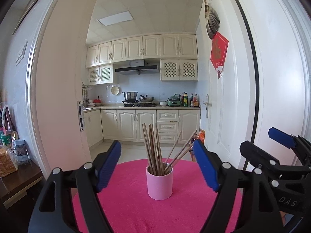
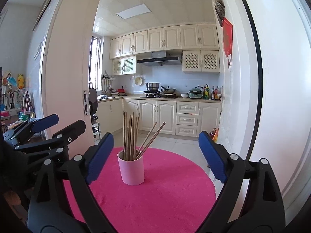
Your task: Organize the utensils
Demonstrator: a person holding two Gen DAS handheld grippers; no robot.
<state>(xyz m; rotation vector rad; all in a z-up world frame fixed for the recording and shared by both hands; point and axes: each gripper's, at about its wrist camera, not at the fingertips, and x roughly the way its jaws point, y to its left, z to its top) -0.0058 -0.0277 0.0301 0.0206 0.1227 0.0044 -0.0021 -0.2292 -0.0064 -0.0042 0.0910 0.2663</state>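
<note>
**Both claws released, chopsticks standing in one cup**

Nearest the lens, the left claw (image 1: 157, 166) stands spread wide with nothing between its blue pads (image 1: 108, 165), and the right claw (image 2: 157, 158) is likewise released and empty. Each frames the pink cup (image 1: 159, 183) without touching it, which suggests the hands are clear of the work rather than reaching in.

The cup stands upright near the middle of the round counter under a pink cloth (image 1: 136, 203), a sensible spot since tall sticks could tip a cup set near the edge. The wooden chopsticks (image 1: 153, 151) stand tips-down inside it; the rim keeps them gathered. Most stand nearly upright in a bunch, roughly eight though they overlap; about three more lean away to the right.

One cup, two claws, no loose chopsticks visible on the cloth, so the sorting looks finished or nearly so.
</note>
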